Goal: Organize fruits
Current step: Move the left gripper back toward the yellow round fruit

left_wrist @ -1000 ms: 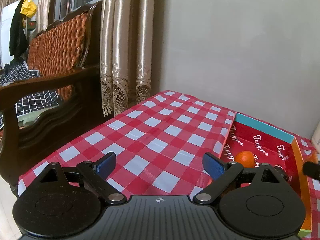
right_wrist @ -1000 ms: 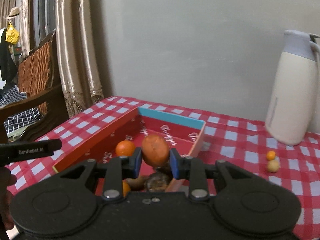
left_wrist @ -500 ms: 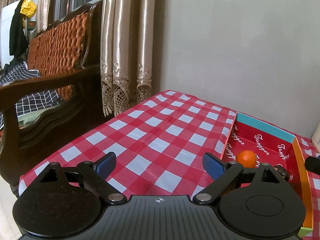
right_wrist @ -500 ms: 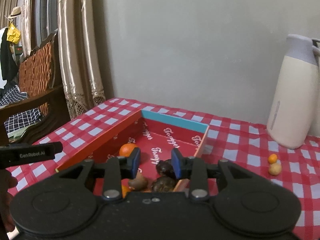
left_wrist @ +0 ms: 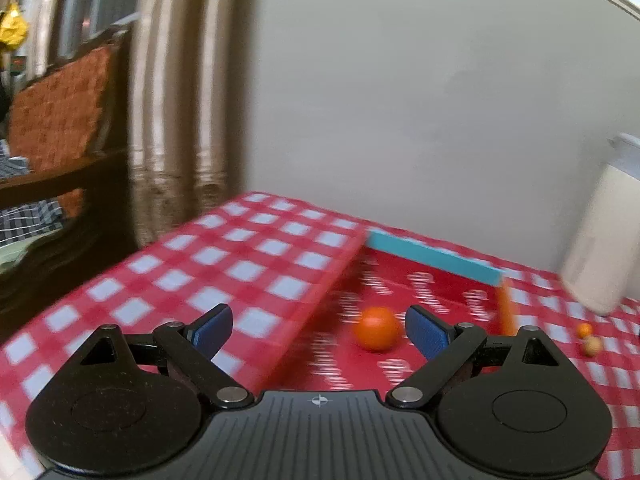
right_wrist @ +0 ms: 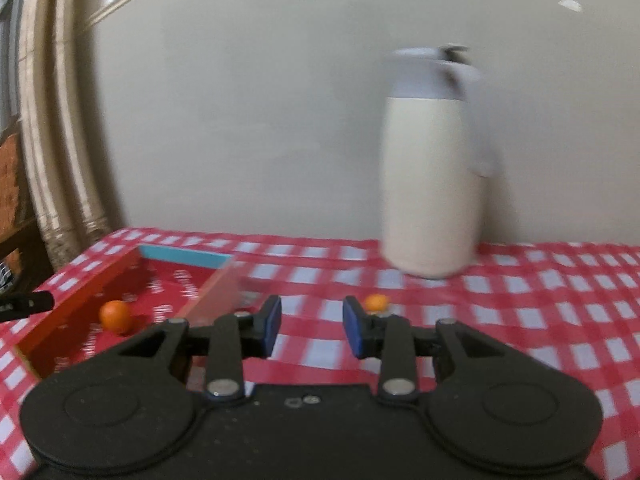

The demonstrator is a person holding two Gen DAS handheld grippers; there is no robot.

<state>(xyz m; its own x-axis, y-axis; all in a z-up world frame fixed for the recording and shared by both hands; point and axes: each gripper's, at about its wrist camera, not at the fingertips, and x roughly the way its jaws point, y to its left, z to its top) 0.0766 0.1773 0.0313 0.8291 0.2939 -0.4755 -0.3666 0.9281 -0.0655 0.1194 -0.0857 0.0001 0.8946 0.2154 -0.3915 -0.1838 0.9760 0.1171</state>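
Note:
A red cardboard box (left_wrist: 436,257) with a teal end wall lies on the checked tablecloth, and an orange (left_wrist: 376,334) rests on its floor. My left gripper (left_wrist: 319,332) is open wide over the box's near left wall, with nothing between its fingers. My right gripper (right_wrist: 313,326) is open with a narrow, empty gap, over the cloth to the right of the box (right_wrist: 80,292). A small orange fruit (right_wrist: 376,302) lies just beyond its right fingertip. The orange (right_wrist: 116,316) in the box shows at the left. In the left wrist view the small orange fruit (left_wrist: 585,329) sits beside a beige one (left_wrist: 592,345).
A tall cream thermos jug (right_wrist: 432,184) with a grey lid stands by the wall, behind the small fruits. Curtains and a wooden bench (left_wrist: 56,128) lie past the table's left edge. The left gripper's black tip (right_wrist: 24,304) shows at the left of the right wrist view.
My right gripper let go of the orange it held over the box, then swung right towards the thermos side. The left gripper swung right towards the box, still open.

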